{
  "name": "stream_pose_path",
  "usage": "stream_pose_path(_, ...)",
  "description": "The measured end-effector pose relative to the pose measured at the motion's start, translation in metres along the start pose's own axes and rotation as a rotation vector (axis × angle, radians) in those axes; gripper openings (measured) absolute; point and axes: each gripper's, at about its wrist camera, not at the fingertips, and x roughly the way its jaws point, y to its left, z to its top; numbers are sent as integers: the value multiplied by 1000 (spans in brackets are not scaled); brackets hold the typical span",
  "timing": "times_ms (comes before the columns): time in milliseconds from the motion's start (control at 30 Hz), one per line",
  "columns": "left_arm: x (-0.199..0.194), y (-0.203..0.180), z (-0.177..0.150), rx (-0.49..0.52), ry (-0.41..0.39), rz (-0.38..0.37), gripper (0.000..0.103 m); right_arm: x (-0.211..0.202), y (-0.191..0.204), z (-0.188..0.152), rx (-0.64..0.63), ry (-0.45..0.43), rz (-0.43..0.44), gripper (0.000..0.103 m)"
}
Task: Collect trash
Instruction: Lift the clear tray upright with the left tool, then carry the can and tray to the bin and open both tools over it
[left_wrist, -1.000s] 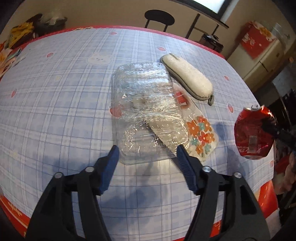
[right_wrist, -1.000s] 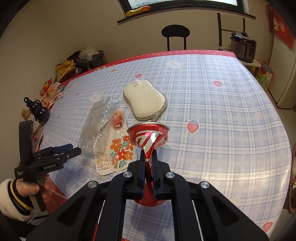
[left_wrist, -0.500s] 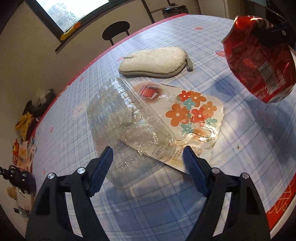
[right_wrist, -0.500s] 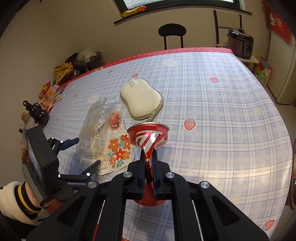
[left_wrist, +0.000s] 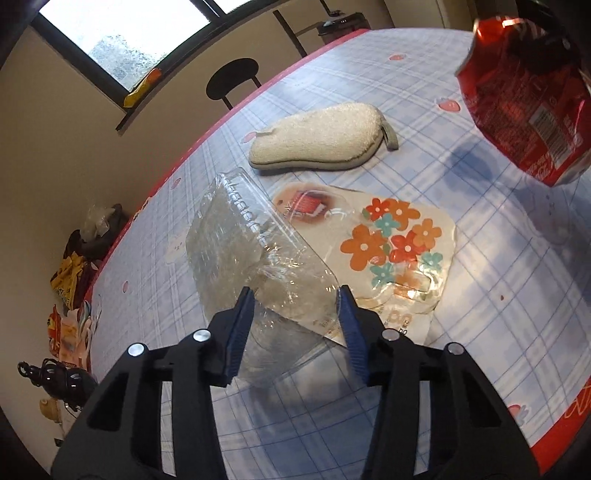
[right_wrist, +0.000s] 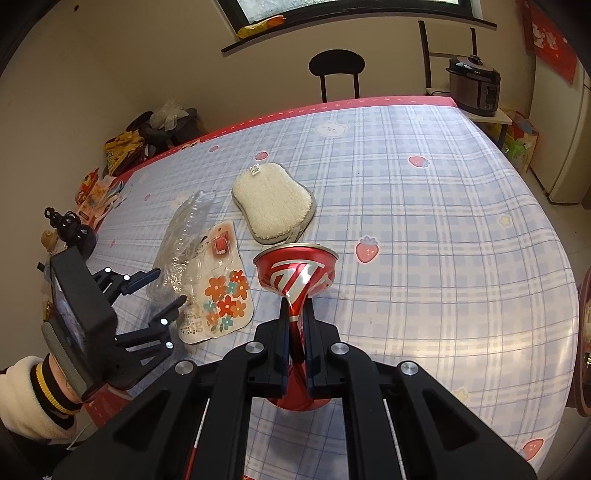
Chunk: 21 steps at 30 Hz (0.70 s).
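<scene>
While L jaws have just been closing, notes run near to far:

L gripper (left_wrist: 295, 314): lower centre of left wrist view; blue pads sit at both sides of the clear plastic container (left_wrist: 251, 254), near end between them. Pads look to touch the crumpled wall; firm pinch not confirmed.
Risk 1: thin, springy plastic may buckle or squirt out fwd as jaws close. Cause: slick wall, grip only on the near end.
Risk 2: container overlaps the flower-print packet (left_wrist: 388, 243), which lies flat just right of it. Lift could drag the packet or flip it off the table edge. Cause: container's right edge rests on the packet.
R gripper (right_wrist: 295, 314): lower centre of right wrist view; clamped tight on the crushed waist of the red can (right_wrist: 295, 273), held above the table (right_wrist: 443, 221).
Risk 3: can hangs at upper right of left wrist view, near L's work zone; a raised container could knock it. Cause: both hands crowded at the same table corner.
Risk 4: leftover liquid could drip from the can; contents not visible.
Sponge pad (left_wrist: 317, 140): beyond the container, apart from it. Prob. not trash; could be grabbed by mistake.
Trash left on table: container, packet. No bin in view.
</scene>
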Motion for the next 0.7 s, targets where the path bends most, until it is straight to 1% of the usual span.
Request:
stream_pose_path(33,-7,9,0,-32,-18,-17,44,-1,0,1,0,-2,0,8)
stream_pose_path(67,-11,17,0,-62,-28,-27,38,-2,-1,2,1,-4,0,8)
stream_pose_path(133,-23,45,-2,-192,-50,-77,37,-3,-1,3,2,-9,1,8)
stream_pose_path(233,-32,95,-14,-451,-70,-164,33,-5,0,5,1,-14,3,8)
stream_pose_path(333,-33,144,-46,-762,-73,-247,30,-6,2,5,-4,-14,5,8)
stream_pose_path(367,-31,157,-56,-839,-69,-268,29,-6,3,5,-6,-13,5,8)
stream_pose_path(400,-28,164,-64,-892,-60,-285,29,-5,3,6,-7,-12,4,8)
stream_pose_path(467,-23,170,-82,-959,-32,-303,29,-5,4,5,-8,-10,4,8)
stream_pose_path(533,-21,172,-91,-984,-17,-311,29,-5,6,6,-13,-10,3,8)
stream_pose_path(633,-21,171,-94,-983,-14,-306,29,-4,10,6,-17,-7,1,8)
stream_pose_path(700,-18,170,-93,-983,5,-311,29,-4,11,5,-20,-5,0,8)
